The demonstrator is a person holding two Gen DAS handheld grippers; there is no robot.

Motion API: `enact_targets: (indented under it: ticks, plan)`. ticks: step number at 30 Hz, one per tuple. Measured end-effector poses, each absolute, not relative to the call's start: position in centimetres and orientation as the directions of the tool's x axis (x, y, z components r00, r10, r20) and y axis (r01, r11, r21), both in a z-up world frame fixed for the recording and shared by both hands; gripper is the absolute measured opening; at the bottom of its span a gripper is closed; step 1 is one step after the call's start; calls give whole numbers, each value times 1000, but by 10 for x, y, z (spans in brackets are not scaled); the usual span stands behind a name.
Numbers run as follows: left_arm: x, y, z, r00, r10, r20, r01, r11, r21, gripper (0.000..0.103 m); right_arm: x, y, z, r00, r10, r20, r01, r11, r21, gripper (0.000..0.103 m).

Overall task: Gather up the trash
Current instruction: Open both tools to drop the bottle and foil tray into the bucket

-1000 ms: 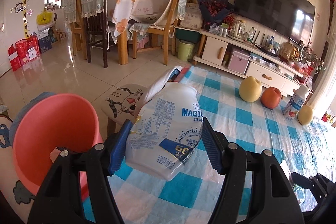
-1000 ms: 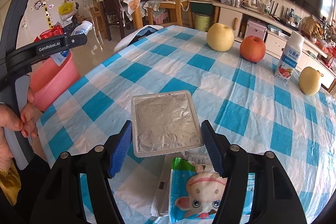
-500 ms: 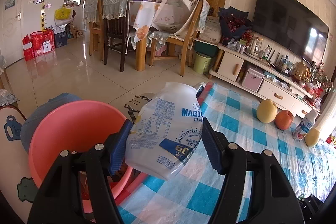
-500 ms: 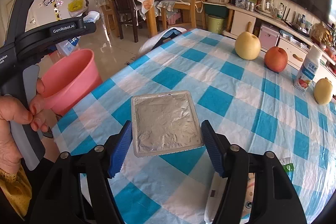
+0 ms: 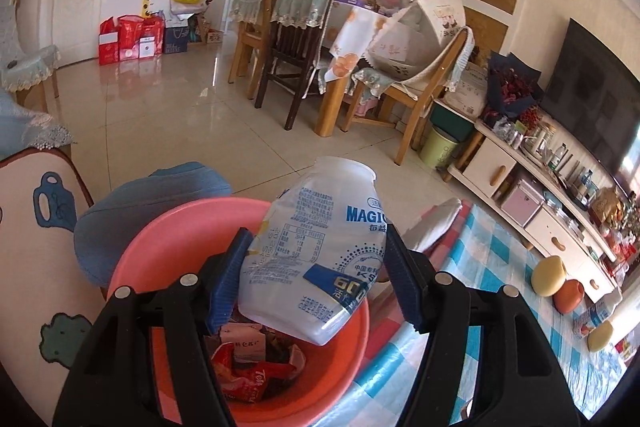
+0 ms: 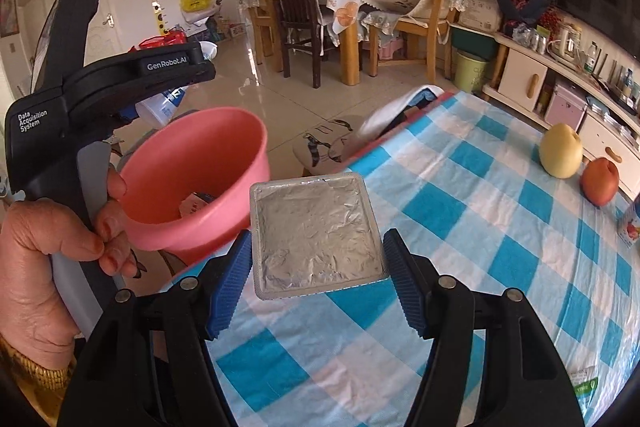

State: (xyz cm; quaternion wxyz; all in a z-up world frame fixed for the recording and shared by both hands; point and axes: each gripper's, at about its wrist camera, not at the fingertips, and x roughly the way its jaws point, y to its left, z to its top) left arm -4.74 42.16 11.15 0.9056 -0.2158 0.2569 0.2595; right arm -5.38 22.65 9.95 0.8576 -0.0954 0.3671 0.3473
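My left gripper (image 5: 316, 279) is shut on a crumpled white plastic bottle (image 5: 320, 247) with blue print, held right above the pink bucket (image 5: 160, 247). Red wrappers and other trash (image 5: 252, 367) lie in the bucket's bottom. My right gripper (image 6: 318, 279) is shut on a square foil-lidded tub (image 6: 316, 235), over the table's left edge beside the pink bucket (image 6: 192, 163). In the right wrist view the left gripper (image 6: 168, 95) shows with the bottle (image 6: 158, 107) above the bucket, a hand (image 6: 48, 259) around its handle.
The blue-and-white checked tablecloth (image 6: 480, 227) carries a yellow pear (image 6: 560, 151), a red apple (image 6: 599, 181) and a small carton (image 6: 630, 227) at the right. A blue cushioned stool (image 5: 132, 211) stands behind the bucket. Dining chairs (image 5: 296, 67) and a TV cabinet (image 5: 540, 195) lie beyond.
Both grippers swung left from over the table toward the pink bucket. The bottle now hangs over the bucket's opening, and the foil tub has come to the table's edge.
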Motion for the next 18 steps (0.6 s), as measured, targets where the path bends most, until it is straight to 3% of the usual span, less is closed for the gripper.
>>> enact_targets:
  ticks: [9, 18]
  plan:
    - [-58, 473, 103, 687, 381, -619, -662, 679, -318, 66, -49, 308, 99, 436, 581, -687, -764, 642, 59, 67]
    - [-57, 490, 93, 632, 399, -664, -707, 648, -284, 66, -36, 356, 76, 434, 539, -721, -773, 634, 9, 72]
